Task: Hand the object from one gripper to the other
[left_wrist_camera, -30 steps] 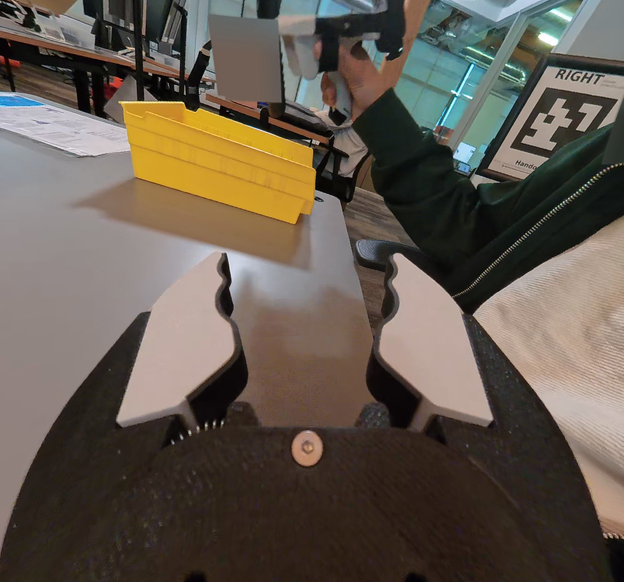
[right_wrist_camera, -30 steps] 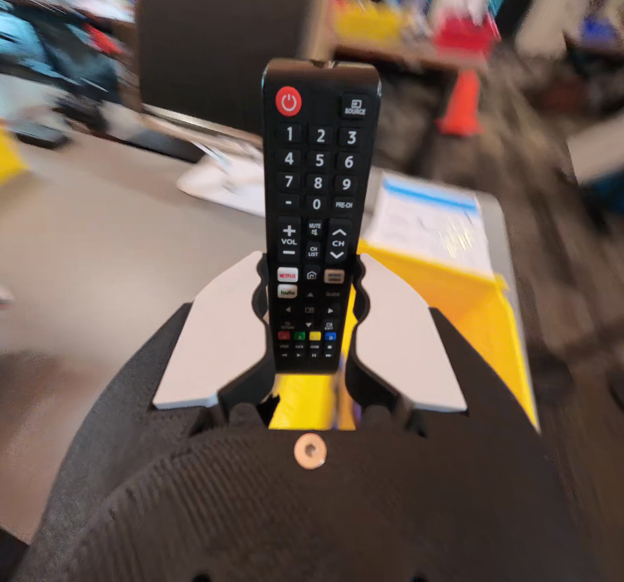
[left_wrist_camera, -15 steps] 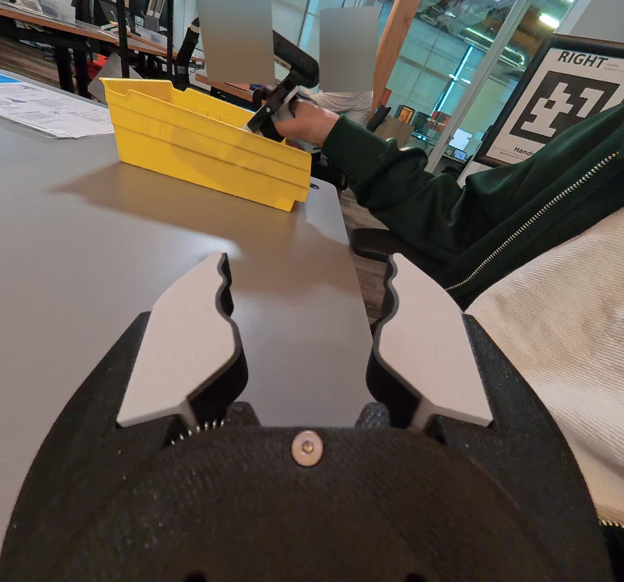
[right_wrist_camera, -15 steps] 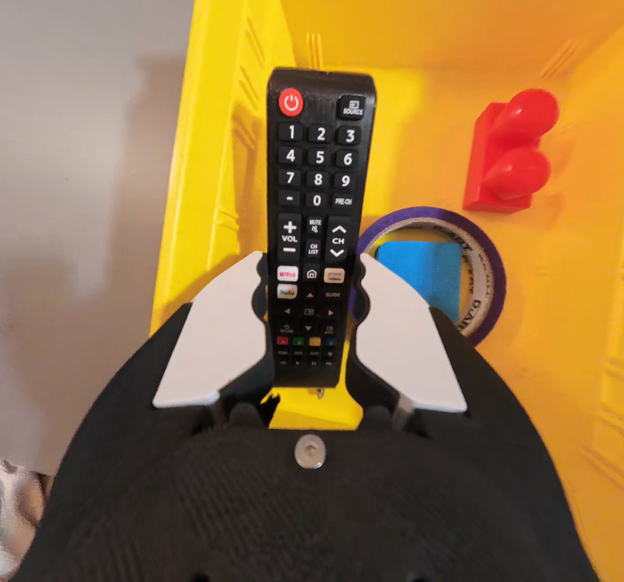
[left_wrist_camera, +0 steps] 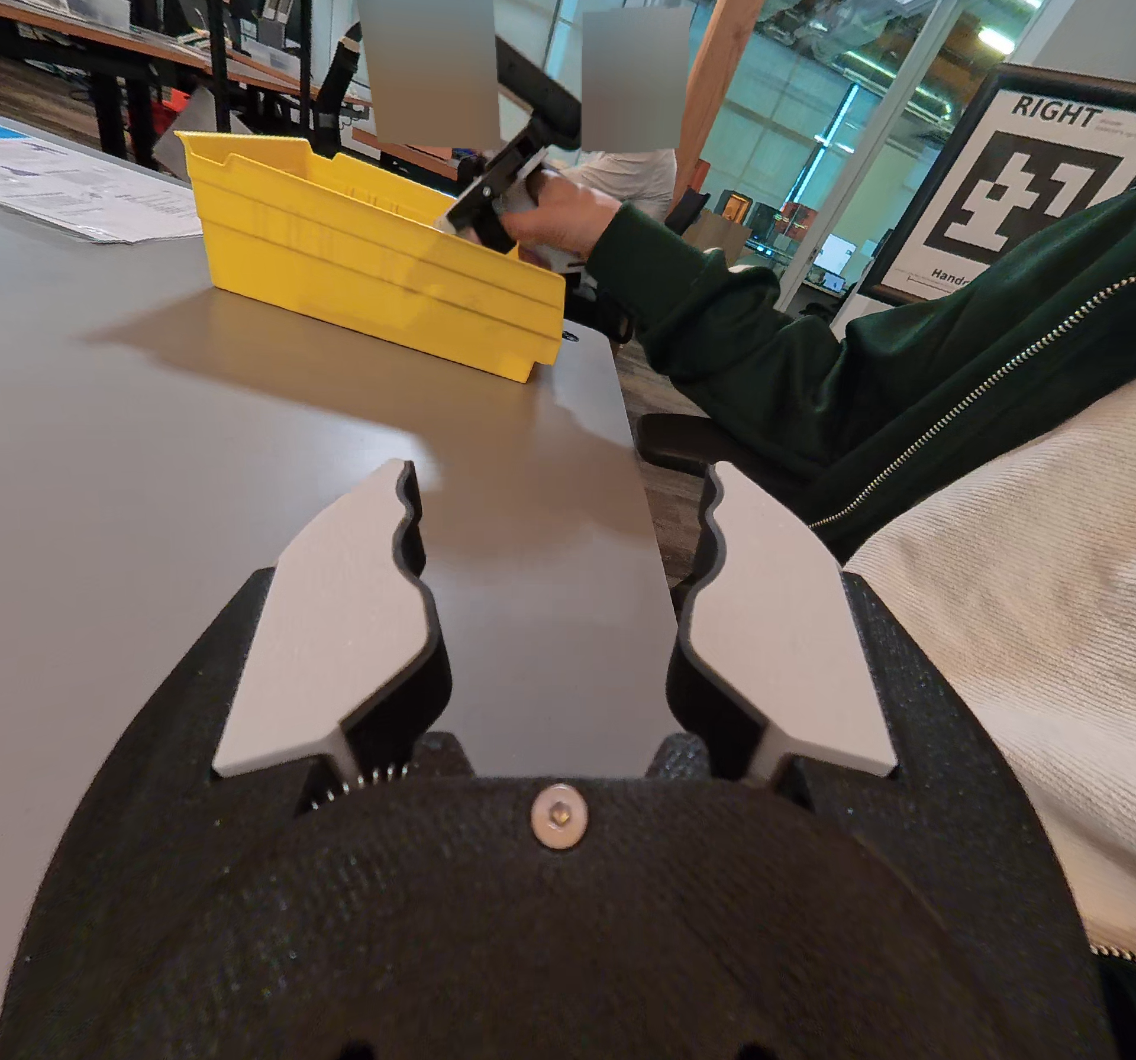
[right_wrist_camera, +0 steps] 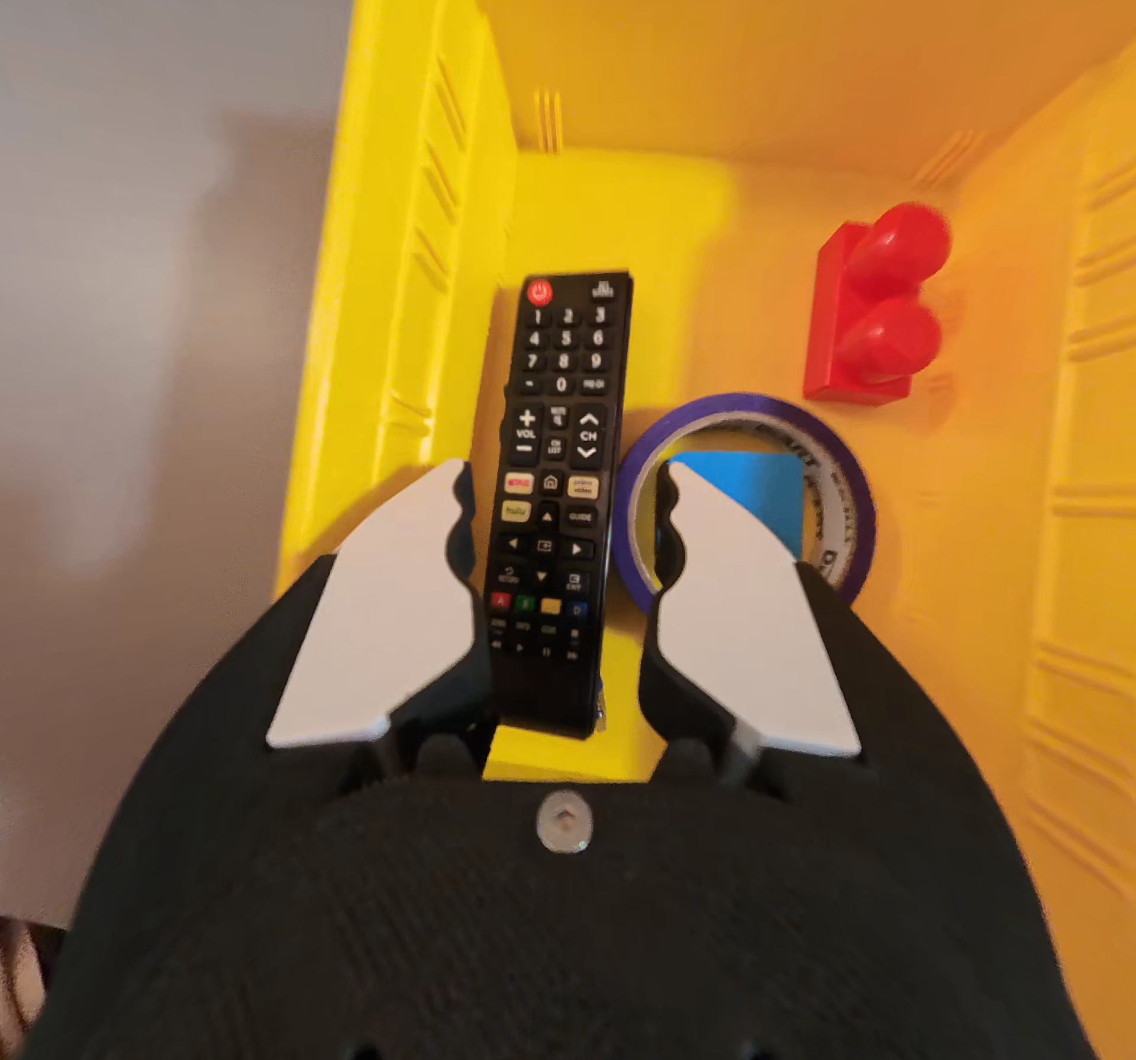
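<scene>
Since half a second ago the right gripper (right_wrist_camera: 562, 514) has spread its fingers, and the black remote control (right_wrist_camera: 562, 477), then clamped between them, now sits loose in the gap: it touches or nearly touches the left finger (right_wrist_camera: 393, 612) while a clear space separates it from the right one. Its far end has dropped away from the camera, and the remote looks tilted inside the yellow bin (right_wrist_camera: 768, 78), beside the bin's left wall; whether it already rests on the floor of the bin cannot be told through the blur. Just right of the remote lies a purple roll of tape (right_wrist_camera: 854, 489) with a blue patch (right_wrist_camera: 756, 489) showing through its hole, and farther back near the right wall lies a red toy block (right_wrist_camera: 873, 317). From the left wrist view the left gripper (left_wrist_camera: 556, 545) hangs over the near part of the grey table (left_wrist_camera: 184, 446), jaws wide and empty, well apart from the bin (left_wrist_camera: 369, 256), where the person's hand (left_wrist_camera: 559, 219) in a dark green sleeve (left_wrist_camera: 768, 342) holds the right gripper tipped down into it. A sheet of paper (left_wrist_camera: 80, 195) lies on the table to the left of the bin.
</scene>
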A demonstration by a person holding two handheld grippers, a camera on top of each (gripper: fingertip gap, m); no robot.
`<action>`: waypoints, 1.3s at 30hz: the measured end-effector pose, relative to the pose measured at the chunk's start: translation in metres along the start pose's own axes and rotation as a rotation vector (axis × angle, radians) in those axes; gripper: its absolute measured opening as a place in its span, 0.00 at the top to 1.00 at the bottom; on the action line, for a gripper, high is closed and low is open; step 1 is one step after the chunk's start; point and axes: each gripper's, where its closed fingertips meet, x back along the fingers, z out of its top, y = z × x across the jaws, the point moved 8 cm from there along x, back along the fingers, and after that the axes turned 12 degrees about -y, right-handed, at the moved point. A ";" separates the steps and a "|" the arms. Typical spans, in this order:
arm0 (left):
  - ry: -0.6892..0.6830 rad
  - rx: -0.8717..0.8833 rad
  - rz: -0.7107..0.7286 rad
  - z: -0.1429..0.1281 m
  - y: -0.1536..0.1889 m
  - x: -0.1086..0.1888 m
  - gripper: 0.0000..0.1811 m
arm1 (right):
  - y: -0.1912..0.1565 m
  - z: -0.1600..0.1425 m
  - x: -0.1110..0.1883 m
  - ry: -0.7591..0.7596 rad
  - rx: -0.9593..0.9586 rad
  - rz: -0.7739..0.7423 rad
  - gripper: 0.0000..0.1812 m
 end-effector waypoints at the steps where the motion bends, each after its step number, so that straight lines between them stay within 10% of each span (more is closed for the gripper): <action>1: -0.001 -0.001 0.001 0.000 0.000 0.000 0.52 | -0.001 0.002 0.010 0.040 0.002 -0.001 0.69; 12: -0.013 -0.001 0.007 -0.001 0.000 -0.002 0.52 | -0.145 0.032 0.110 0.674 0.376 0.359 0.72; 20: -0.023 -0.002 0.047 -0.002 -0.007 0.010 0.67 | -0.272 -0.001 0.007 0.607 0.661 0.722 0.79; 28: 0.040 0.030 0.162 -0.001 -0.027 0.041 0.99 | -0.266 -0.002 -0.034 0.494 0.488 1.081 0.87; 39: 0.174 0.095 0.314 0.011 -0.039 0.078 0.97 | -0.264 -0.003 -0.038 0.432 0.444 1.145 0.85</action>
